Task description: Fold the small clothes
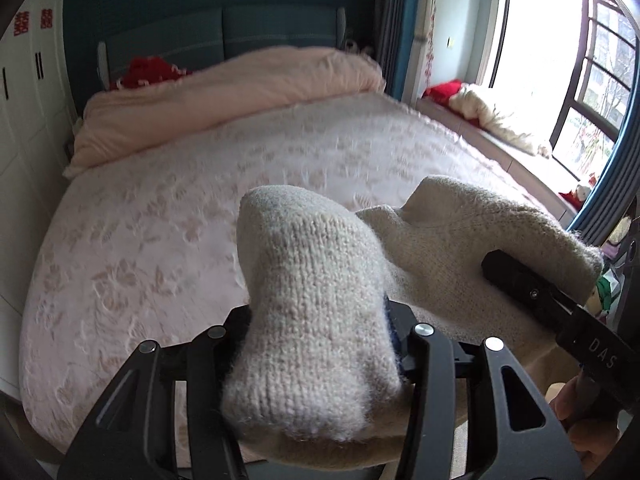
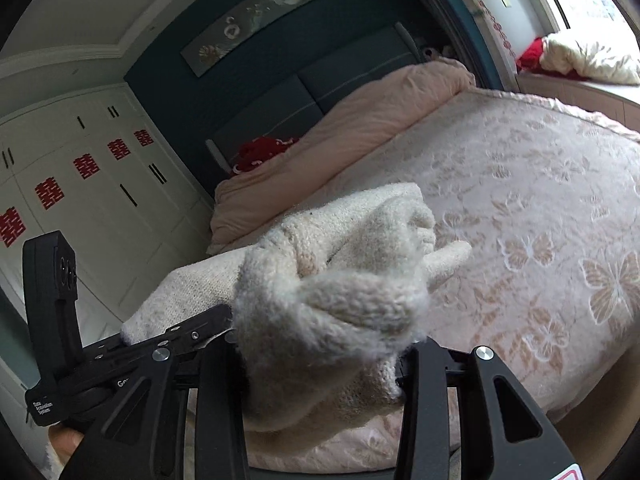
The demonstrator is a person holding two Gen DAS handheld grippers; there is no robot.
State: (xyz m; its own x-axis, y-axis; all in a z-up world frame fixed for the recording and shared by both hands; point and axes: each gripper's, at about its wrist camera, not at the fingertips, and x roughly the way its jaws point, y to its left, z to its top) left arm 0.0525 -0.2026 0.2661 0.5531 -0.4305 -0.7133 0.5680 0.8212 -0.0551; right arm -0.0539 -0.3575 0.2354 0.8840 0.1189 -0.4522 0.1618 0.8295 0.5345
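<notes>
Knitwear is being carried: a cream sweater (image 1: 460, 240) is held bunched above the bed (image 1: 160, 220), clenched by the left gripper (image 1: 316, 344) and the right gripper (image 2: 320, 344). Probably it should next be laid flat and smoothed before any fold gets made.

The right gripper (image 2: 320, 356) is clamped on a bunched fold of the cream knitted sweater (image 2: 340, 280), held above the near edge of the bed (image 2: 540, 200). At the near left, the left gripper (image 2: 168, 344) touches the same sweater. A pink duvet (image 2: 360, 120) lies far across the bed.
</notes>
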